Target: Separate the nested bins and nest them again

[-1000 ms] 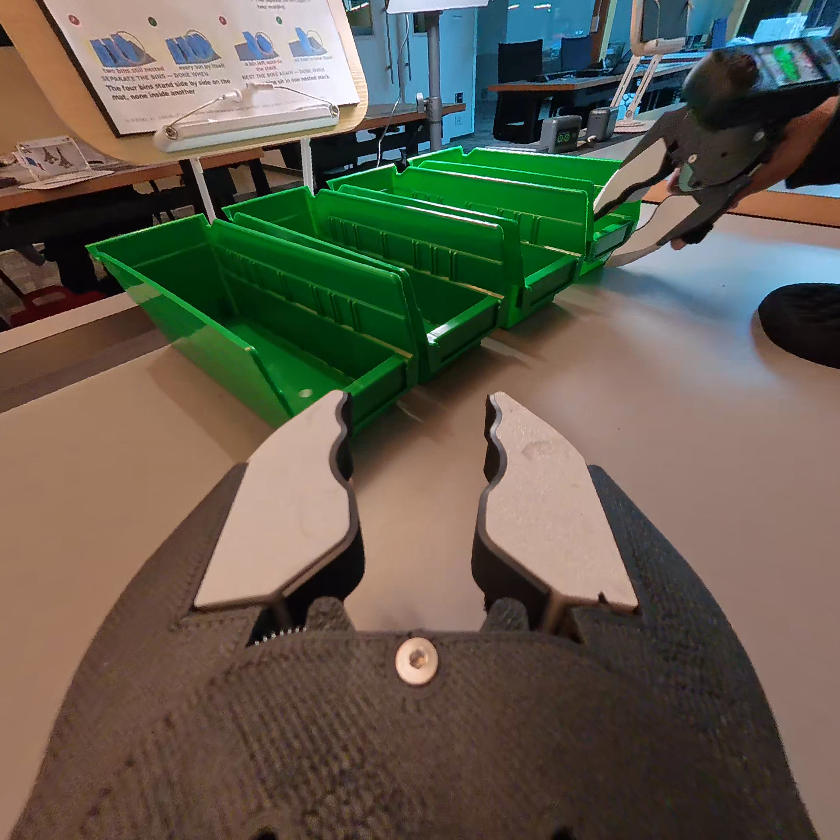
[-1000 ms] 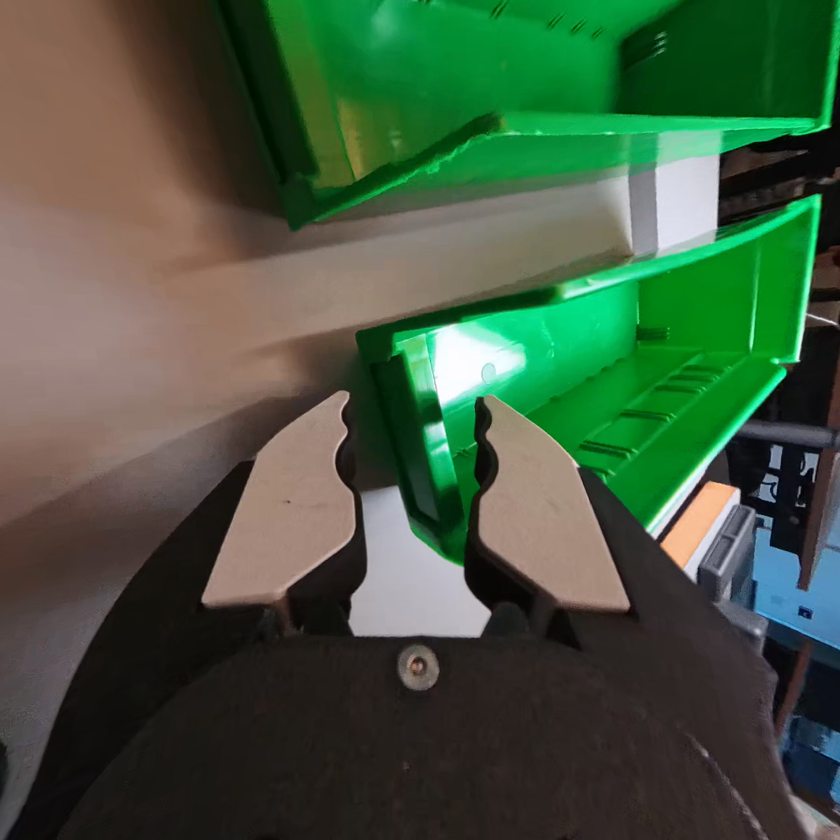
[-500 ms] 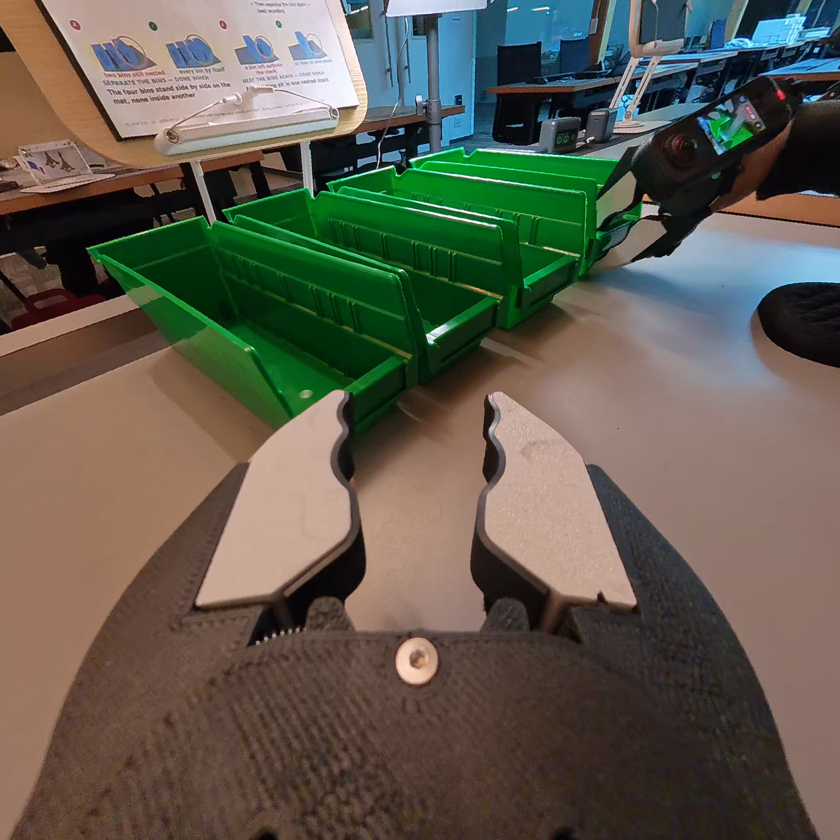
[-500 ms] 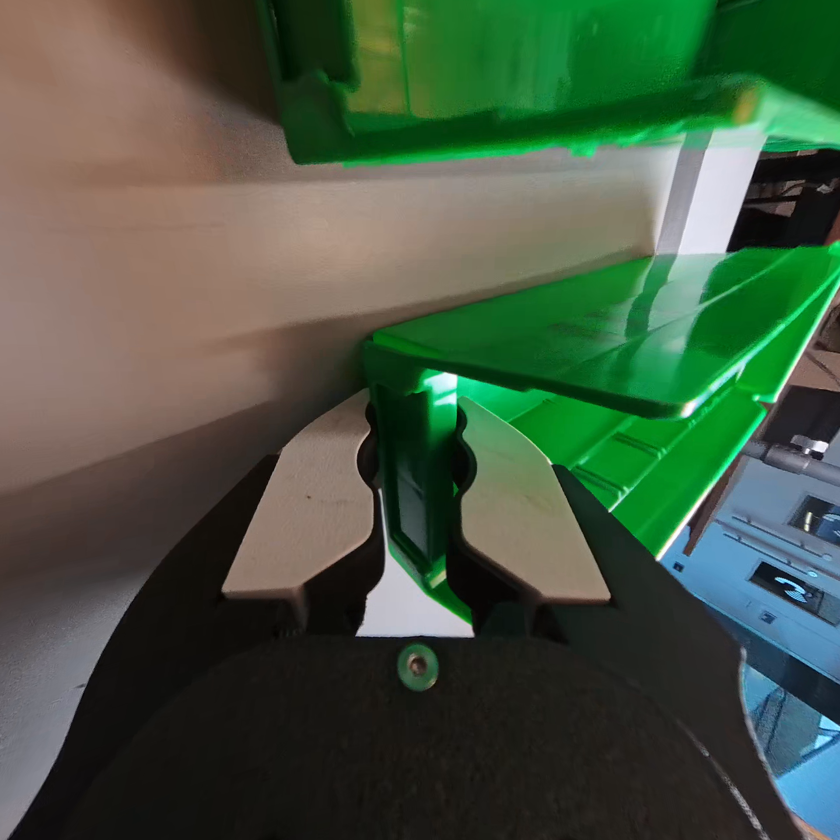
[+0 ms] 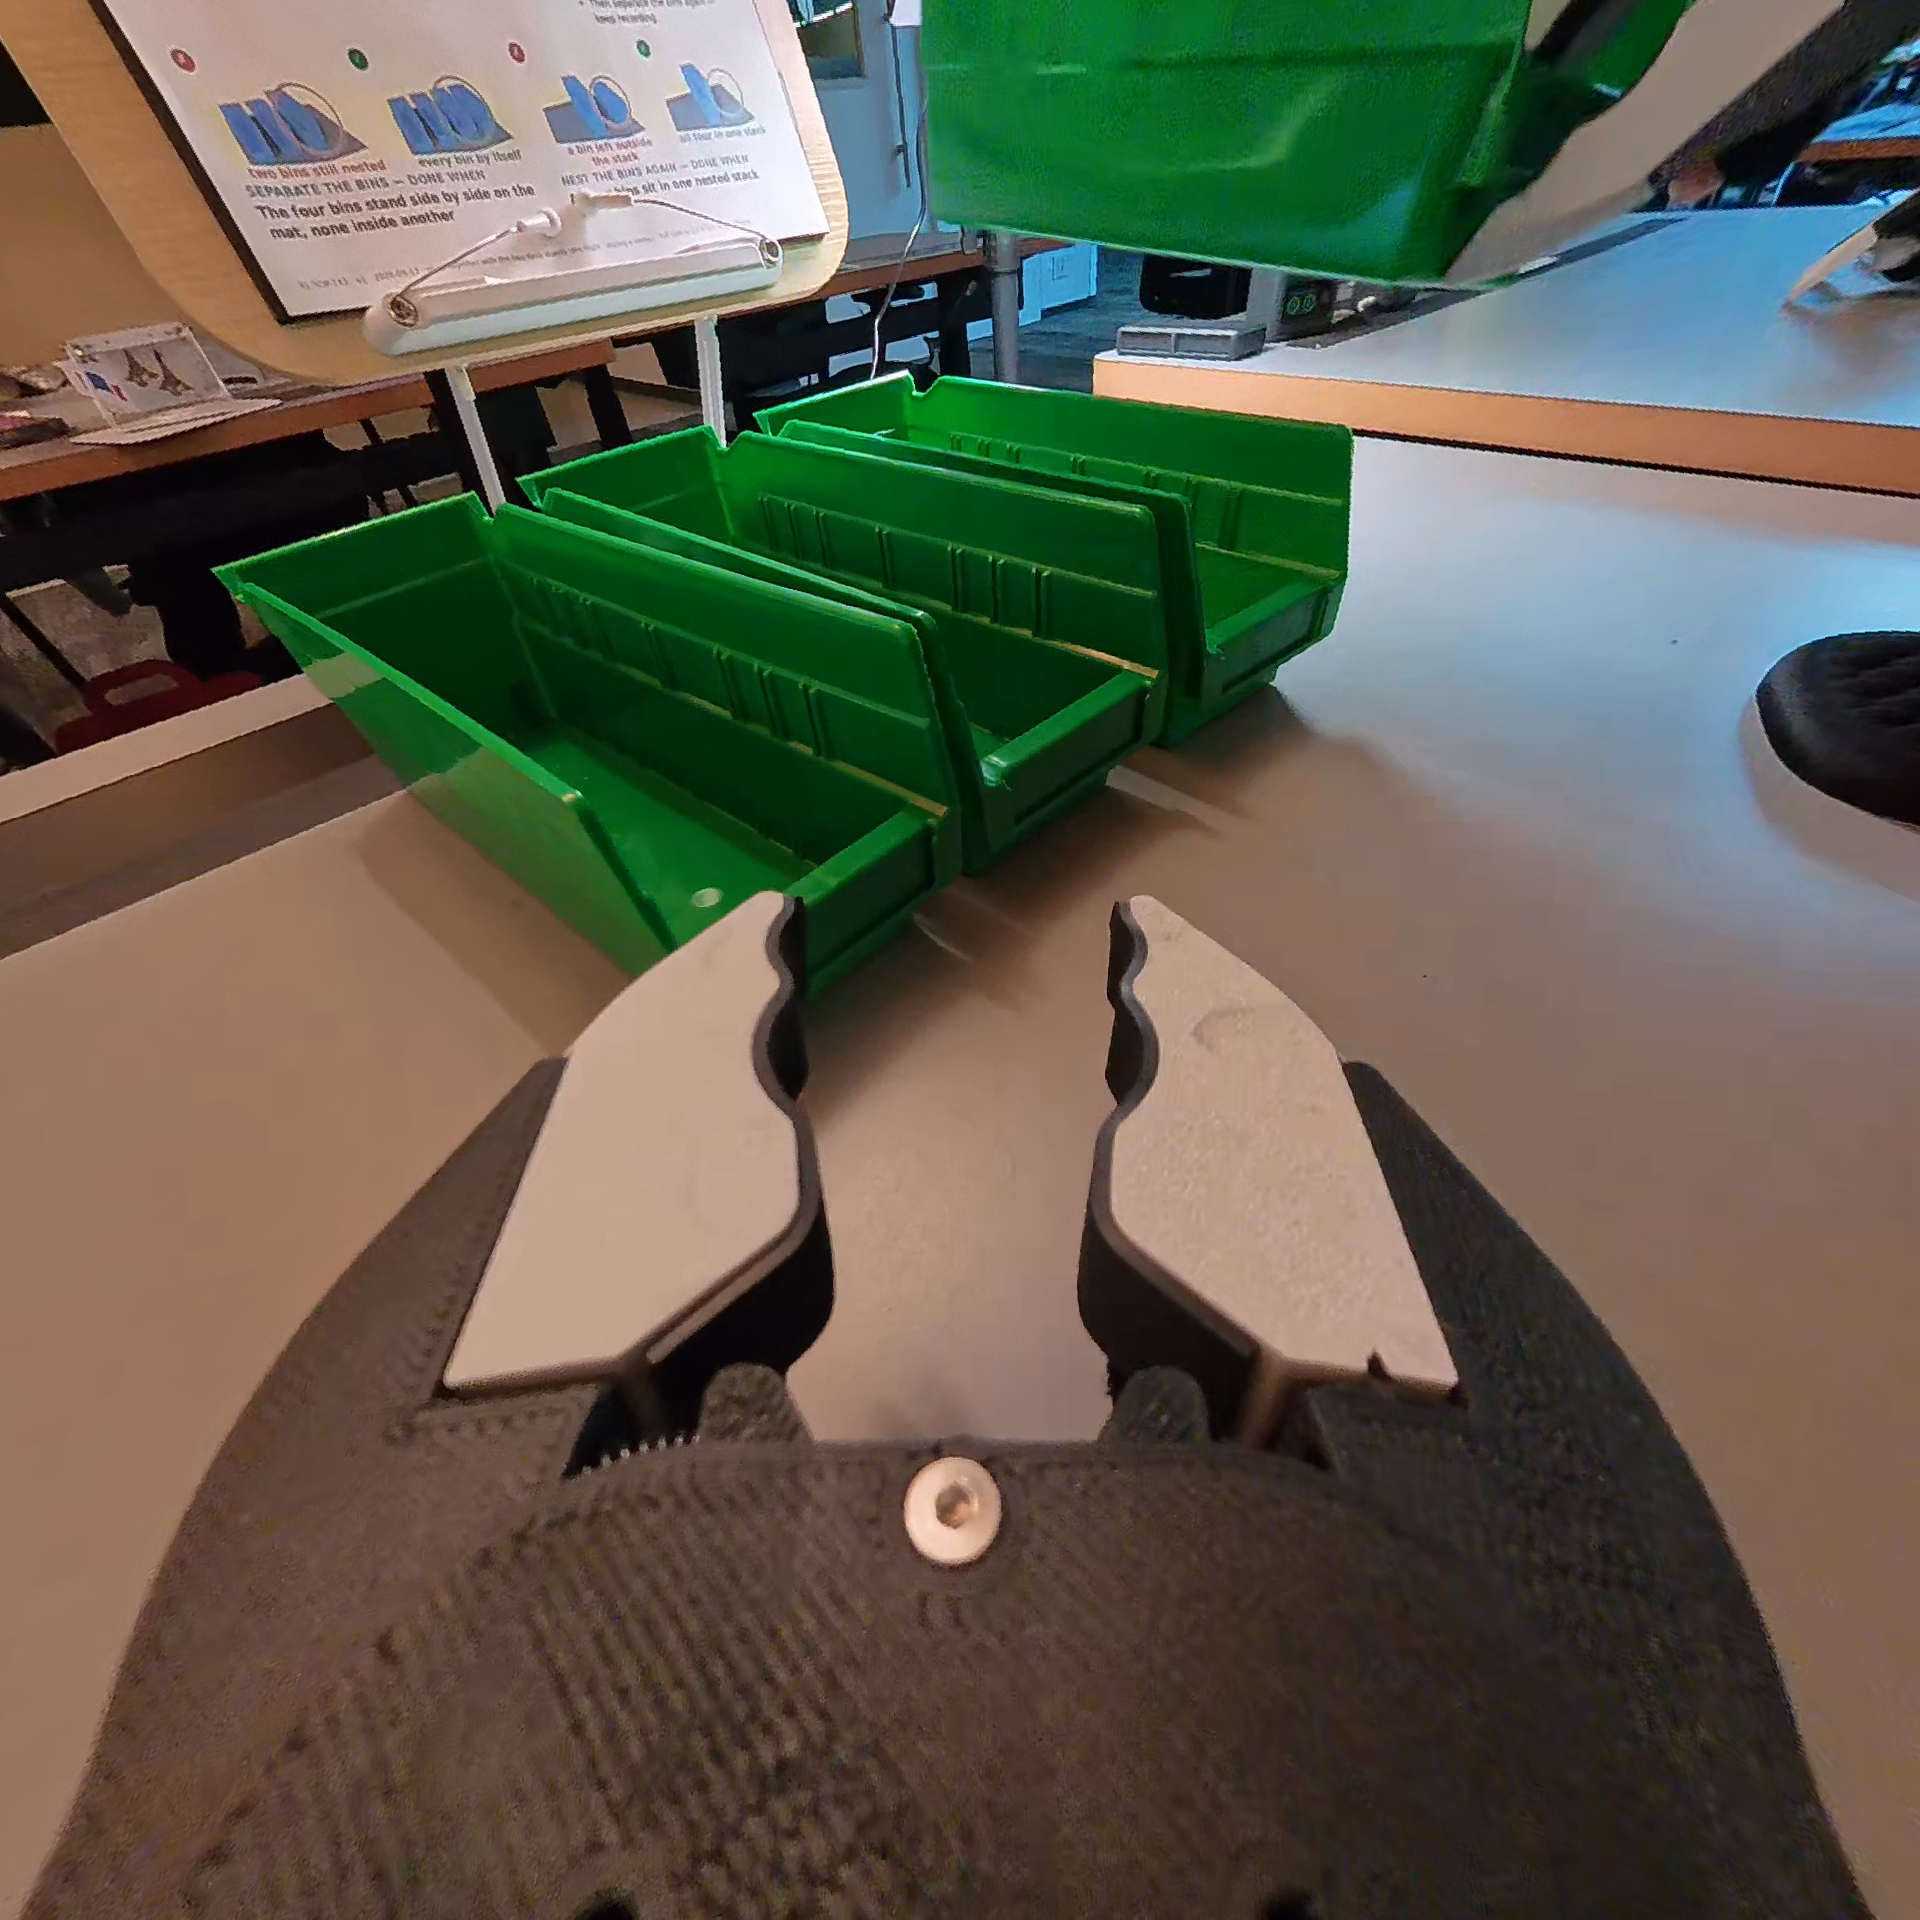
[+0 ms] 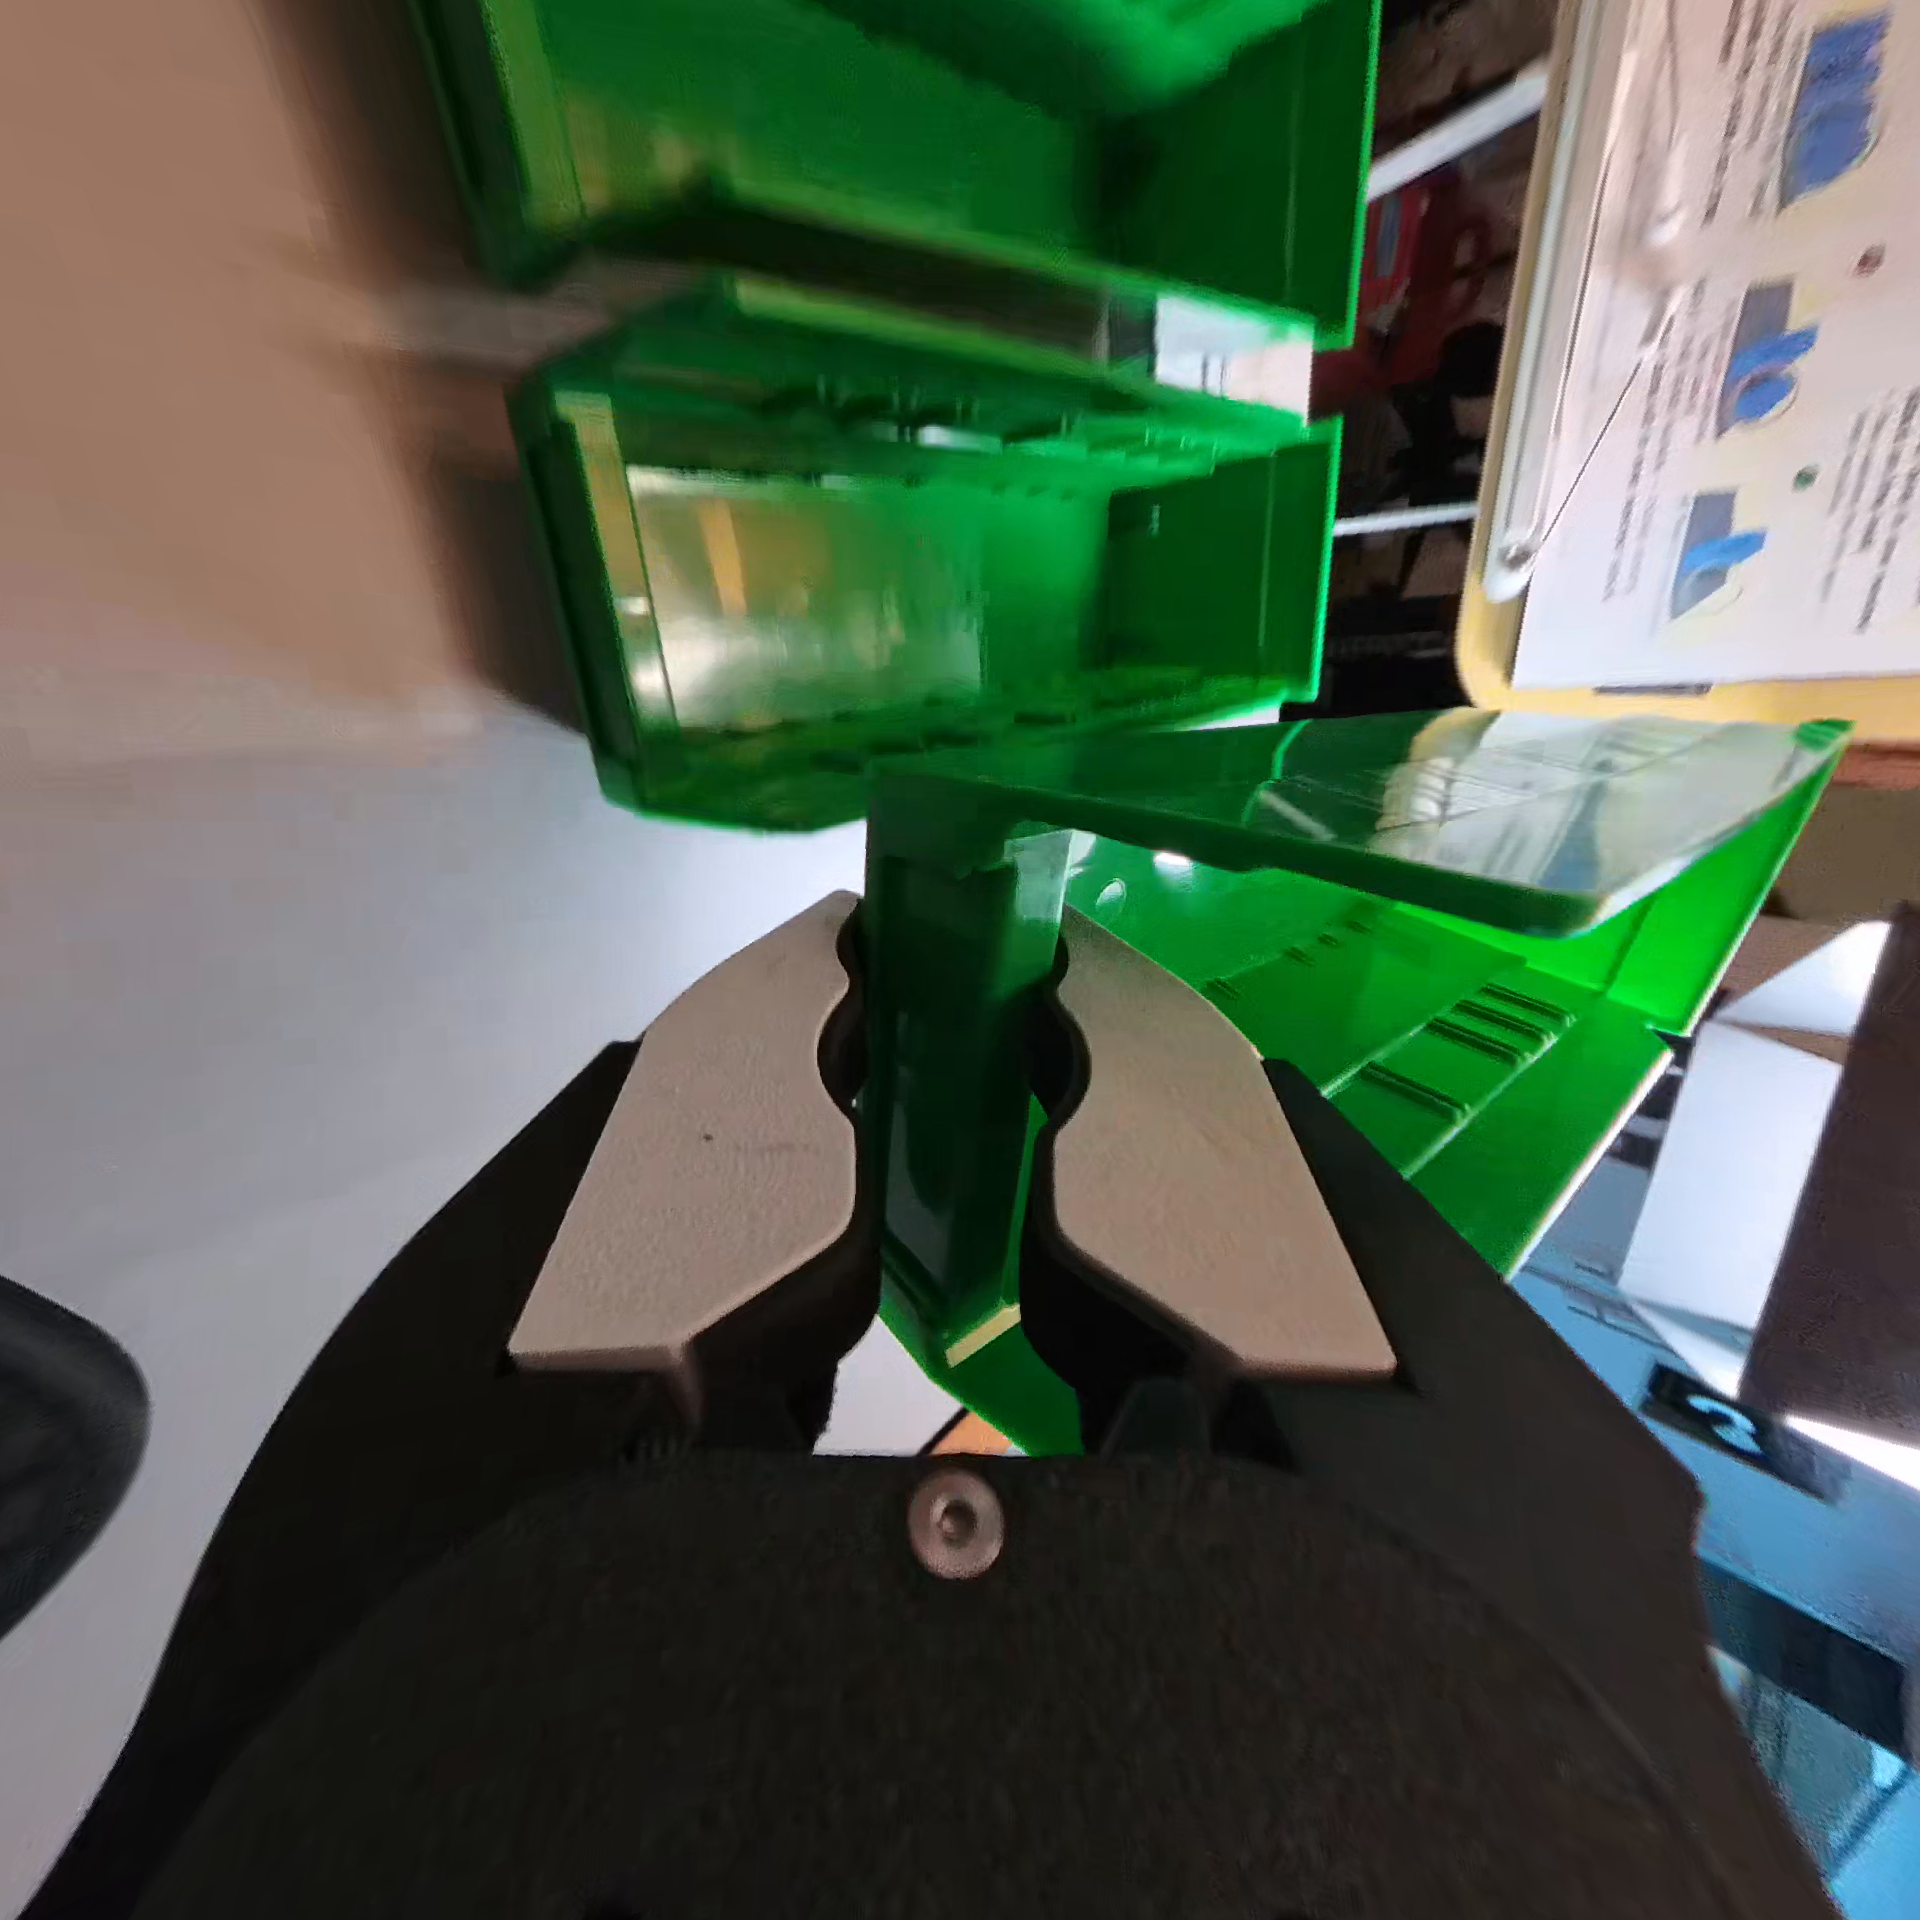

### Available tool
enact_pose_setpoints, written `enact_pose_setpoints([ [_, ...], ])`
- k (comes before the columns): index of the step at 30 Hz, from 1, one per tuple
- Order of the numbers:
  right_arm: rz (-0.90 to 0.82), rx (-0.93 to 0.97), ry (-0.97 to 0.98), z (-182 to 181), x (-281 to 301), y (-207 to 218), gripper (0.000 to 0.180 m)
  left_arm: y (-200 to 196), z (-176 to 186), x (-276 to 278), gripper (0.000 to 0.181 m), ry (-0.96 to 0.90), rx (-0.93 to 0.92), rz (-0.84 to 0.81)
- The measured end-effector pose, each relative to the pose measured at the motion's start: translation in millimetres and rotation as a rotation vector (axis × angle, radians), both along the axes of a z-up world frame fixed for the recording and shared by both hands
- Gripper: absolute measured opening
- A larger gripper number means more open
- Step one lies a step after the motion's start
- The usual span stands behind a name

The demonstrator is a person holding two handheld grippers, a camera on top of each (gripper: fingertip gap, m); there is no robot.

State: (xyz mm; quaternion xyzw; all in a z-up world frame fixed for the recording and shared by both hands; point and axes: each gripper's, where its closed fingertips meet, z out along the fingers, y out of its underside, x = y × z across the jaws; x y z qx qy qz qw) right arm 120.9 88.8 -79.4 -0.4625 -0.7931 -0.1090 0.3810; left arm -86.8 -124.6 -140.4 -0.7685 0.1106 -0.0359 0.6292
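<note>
My right gripper is clenched on the front lip of one glossy green plastic storage bin, which hangs in the air above the grey tabletop and shows at the top of the left wrist view. My left gripper sits low over the table with its fingers apart and nothing between them. Ahead of it, three more green bins stand side by side, just beside one another, below a clipboard with an instruction sheet.

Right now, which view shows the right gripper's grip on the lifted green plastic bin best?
Right wrist view: the right gripper is shut on the lifted green plastic bin at its front lip. Left wrist view shows only its blurred underside overhead.
</note>
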Motion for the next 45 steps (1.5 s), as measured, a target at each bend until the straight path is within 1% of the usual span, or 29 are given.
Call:
enact_pose_setpoints([
  [4, 0.026, -0.043, -0.009, 4, -35, -17, 0.028, -1, 1, 0, 0.056, 0.001, 0.004, 0.002],
  [10, 0.027, -0.074, -0.085, -26, -66, -20, 0.028, -2, 0, 1, 0.056, 0.032, 0.009, 0.004],
  [13, 0.037, -0.043, -0.135, -45, -71, -16, 0.028, -2, 1, 1, 0.055, 0.037, 0.013, 0.005],
  [16, 0.06, -0.08, -0.165, -64, -72, -21, 0.029, -3, 1, 1, 0.055, 0.035, 0.015, 0.005],
  [19, 0.074, -0.073, -0.191, -79, -71, -21, 0.03, -3, 1, 1, 0.055, 0.036, 0.016, 0.005],
  [25, 0.093, -0.055, -0.185, -94, -72, -19, 0.029, -3, 1, 1, 0.055, 0.037, 0.016, 0.006],
  [28, 0.09, -0.043, -0.155, -91, -72, -19, 0.037, -3, 1, 1, 0.055, 0.035, 0.016, 0.007],
  [31, 0.098, -0.071, -0.101, -77, -70, -26, 0.042, -3, 1, 1, 0.055, 0.034, 0.018, 0.007],
  [39, 0.117, -0.183, 0.109, -36, -62, -53, 0.044, -3, 1, 2, 0.055, 0.041, 0.017, 0.008],
  [45, 0.121, -0.319, 0.351, -28, -51, -84, 0.044, -3, 1, 1, 0.054, 0.038, 0.016, 0.009],
])
